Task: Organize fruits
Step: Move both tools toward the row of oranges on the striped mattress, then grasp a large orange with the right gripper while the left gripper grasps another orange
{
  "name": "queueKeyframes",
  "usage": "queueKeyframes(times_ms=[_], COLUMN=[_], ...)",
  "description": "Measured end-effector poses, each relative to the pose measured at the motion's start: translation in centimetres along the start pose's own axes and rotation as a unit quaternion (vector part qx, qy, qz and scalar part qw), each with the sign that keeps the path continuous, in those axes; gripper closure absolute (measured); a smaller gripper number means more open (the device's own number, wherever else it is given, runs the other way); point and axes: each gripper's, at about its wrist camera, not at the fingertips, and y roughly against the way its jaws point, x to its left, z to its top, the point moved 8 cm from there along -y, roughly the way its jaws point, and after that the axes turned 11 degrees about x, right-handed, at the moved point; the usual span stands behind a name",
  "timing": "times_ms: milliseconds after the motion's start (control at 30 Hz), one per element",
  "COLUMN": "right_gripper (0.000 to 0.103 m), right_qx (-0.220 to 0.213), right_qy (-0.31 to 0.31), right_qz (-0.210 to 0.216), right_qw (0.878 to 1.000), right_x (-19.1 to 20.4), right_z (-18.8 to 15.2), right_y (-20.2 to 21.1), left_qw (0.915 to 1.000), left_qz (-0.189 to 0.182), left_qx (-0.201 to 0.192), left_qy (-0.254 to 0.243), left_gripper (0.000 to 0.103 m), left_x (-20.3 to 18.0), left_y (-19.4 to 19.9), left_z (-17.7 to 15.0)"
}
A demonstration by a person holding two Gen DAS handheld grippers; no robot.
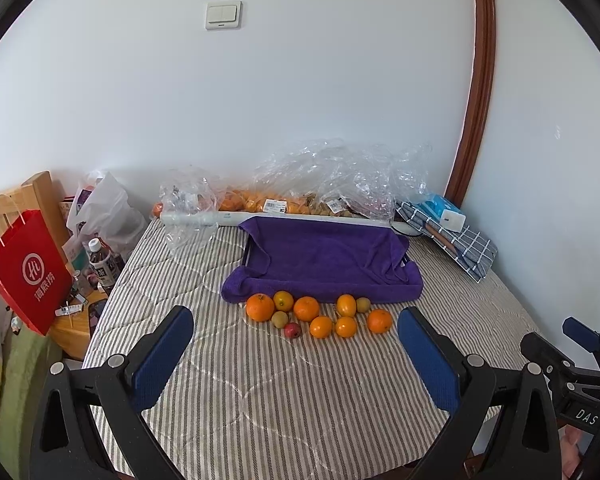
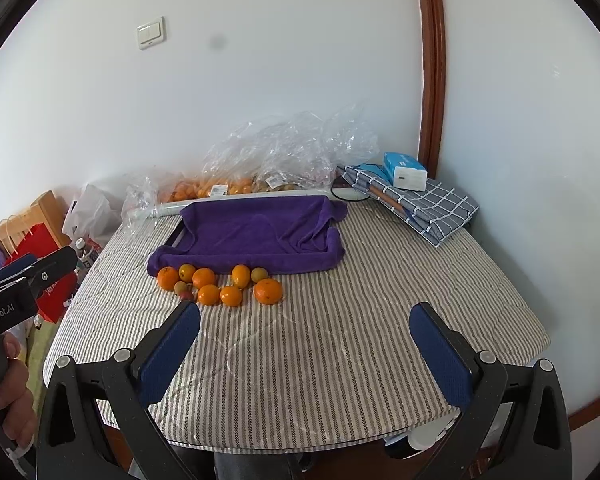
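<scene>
Orange and greenish fruits lie clustered mid-tabletop, just before the purple towel draped over a tray toward the far edge. Left gripper and right gripper hover near the front edge, fingers spread wide, empty.

Left gripper and right gripper: black plastic frames with triangular cut-outs, each carrying two fingers faced with textured blue pads. Round silver screws mark the pivots. White lettering reads "GenRobot.AI" on the left body, "DAS" on the right.
</scene>
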Motion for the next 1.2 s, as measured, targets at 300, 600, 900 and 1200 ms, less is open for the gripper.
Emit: queueKeyframes(times_ms=[300,600,900,1200], right_gripper=[0.000,0.000,0.000,0.001], right_qx=[-0.003,-0.009,-0.006,0.021], right_qy=[0.004,0.005,-0.002,0.010], right_qz=[0.002,0.004,0.021,0.008], right_qw=[1.000,1.000,1.000,1.000], right_x=[0.2,0.3,0.7,1.1], right_z=[0.1,0.6,1.6,2.7], right_y=[-0.1,-0.7,-3.1,-7.8], left_qw=[1.0000,1.0000,0.9999,0.9996], left_qz=[0.000,-0.001,0.004,0.018], left_qx=[0.000,0.002,0.007,0.001], left_qy=[-0.001,-0.004,0.006,0.024], left_gripper=[0.000,0.000,0.000,0.000], left_x=[0.1,0.5,1.7,4.4], left_y=[0.0,-0.5,-3.6,-7.0], left_z=[-0.1,0.1,0.3,1.0])
